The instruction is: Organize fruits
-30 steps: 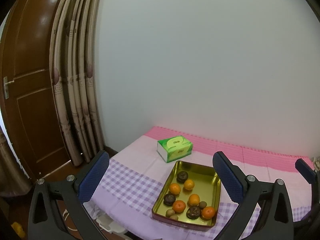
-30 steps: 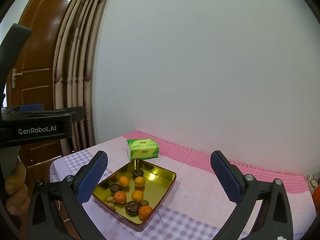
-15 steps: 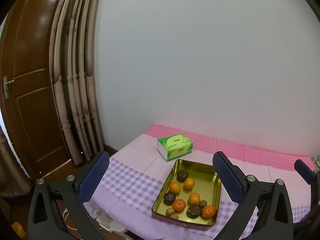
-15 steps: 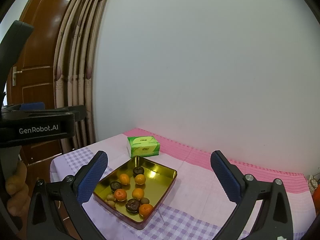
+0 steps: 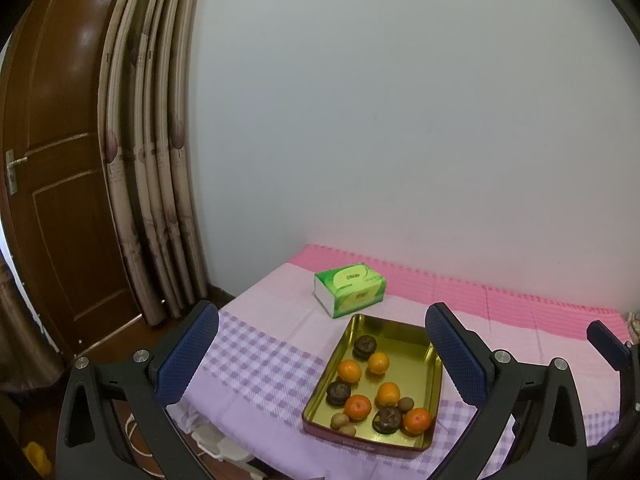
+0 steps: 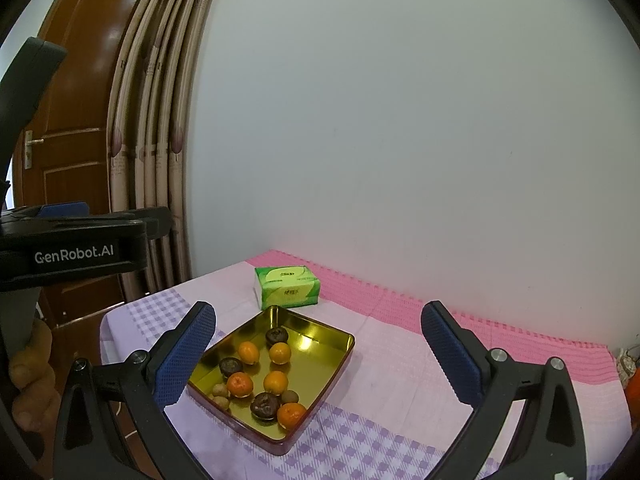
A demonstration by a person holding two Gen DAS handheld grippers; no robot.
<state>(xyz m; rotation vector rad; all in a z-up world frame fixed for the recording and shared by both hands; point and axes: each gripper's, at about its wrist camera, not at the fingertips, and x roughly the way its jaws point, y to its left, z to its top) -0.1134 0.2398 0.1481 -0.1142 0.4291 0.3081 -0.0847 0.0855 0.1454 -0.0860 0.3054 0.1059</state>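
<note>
Hovering, both agape: left tool (image 5: pixel 320 352) | right tool (image 6: pixel 316 352) | right view alone shows person's hand (image 6: pixel 30 376)

- The right finger (image 5: pixel 456 356) of the left gripper covers the tray's (image 5: pixel 362 438) right rim.
- The small brown fruits (image 6: pixel 221 394) are too small to identify.
- The print on the tissue box (image 6: pixel 287 286) is unreadable.
- An orange thing (image 6: pixel 633 390) is cut off at the right edge.

A green tissue box (image 5: pixel 349 288) lies on the pink-and-lilac checked tablecloth (image 5: pixel 264 360) ahead between the tongs, while beige curtains (image 5: pixel 148 160) and a brown wooden door (image 5: pixel 52 184) stand far to their left.
</note>
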